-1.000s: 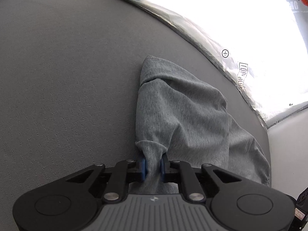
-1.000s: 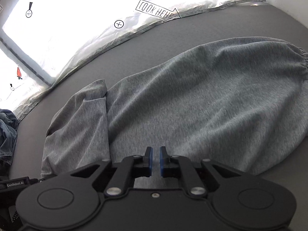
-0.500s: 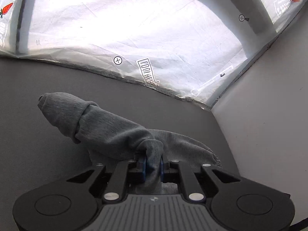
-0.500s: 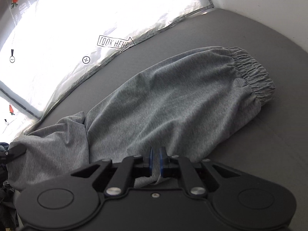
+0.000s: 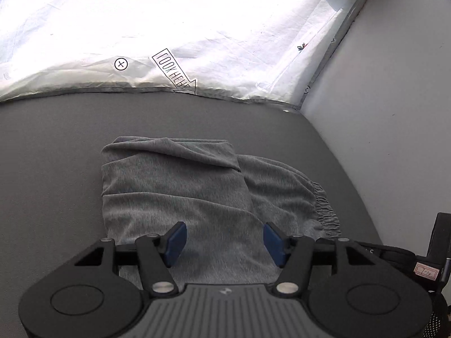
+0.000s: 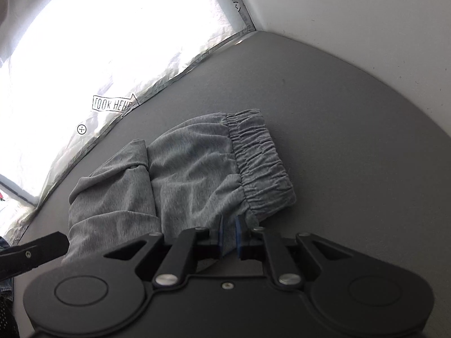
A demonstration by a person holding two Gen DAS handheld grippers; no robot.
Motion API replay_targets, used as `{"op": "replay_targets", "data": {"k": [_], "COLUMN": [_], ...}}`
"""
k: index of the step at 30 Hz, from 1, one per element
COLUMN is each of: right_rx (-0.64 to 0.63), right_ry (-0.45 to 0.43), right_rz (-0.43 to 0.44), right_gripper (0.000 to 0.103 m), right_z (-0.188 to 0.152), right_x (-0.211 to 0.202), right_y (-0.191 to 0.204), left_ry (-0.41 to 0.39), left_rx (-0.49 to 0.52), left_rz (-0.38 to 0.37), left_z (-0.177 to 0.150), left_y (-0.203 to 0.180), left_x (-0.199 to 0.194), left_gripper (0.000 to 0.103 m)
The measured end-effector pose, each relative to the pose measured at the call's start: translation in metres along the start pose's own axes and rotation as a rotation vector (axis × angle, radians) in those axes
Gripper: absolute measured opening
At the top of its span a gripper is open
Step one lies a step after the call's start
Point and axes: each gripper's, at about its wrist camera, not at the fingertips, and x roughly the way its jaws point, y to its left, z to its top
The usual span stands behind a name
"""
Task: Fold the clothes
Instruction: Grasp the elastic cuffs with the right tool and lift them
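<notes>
Jaws of the left gripper (image 5: pixel 225 242) stand wide, just opened, with the folded grey pants (image 5: pixel 180 191) lying loose beneath and ahead of them, pressed by neither pad. Right gripper (image 6: pixel 229 235) jaws stand narrow, nearly closed; whether cloth is pinched between them I cannot tell. Ahead of them lies the gathered waistband (image 6: pixel 259 157). Pants rest on a grey mat (image 5: pixel 50 152), white sheet (image 5: pixel 197 28) beyond.
</notes>
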Motion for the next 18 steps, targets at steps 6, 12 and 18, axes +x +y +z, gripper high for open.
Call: {"op": "replay_targets", "data": {"k": [6, 12, 18], "right_rx": [-0.013, -0.035, 0.130], "right_ry": [0.024, 0.048, -0.020], "right_rz": [0.069, 0.063, -0.044], "right_gripper": [0.017, 0.024, 0.044], "right_z": [-0.006, -0.020, -0.025], "right_x": [0.025, 0.022, 0.007], "right_y": [0.027, 0.036, 0.002], "left_ry": [0.105, 0.180, 0.190], "left_rx": [-0.132, -0.160, -0.167], "left_rz": [0.164, 0.162, 0.150], "left_z": [-0.011, -0.042, -0.039], "left_y": [0.056, 0.067, 0.074], "left_x": [0.018, 0.024, 0.027], "left_gripper": [0.061, 0.062, 0.066]}}
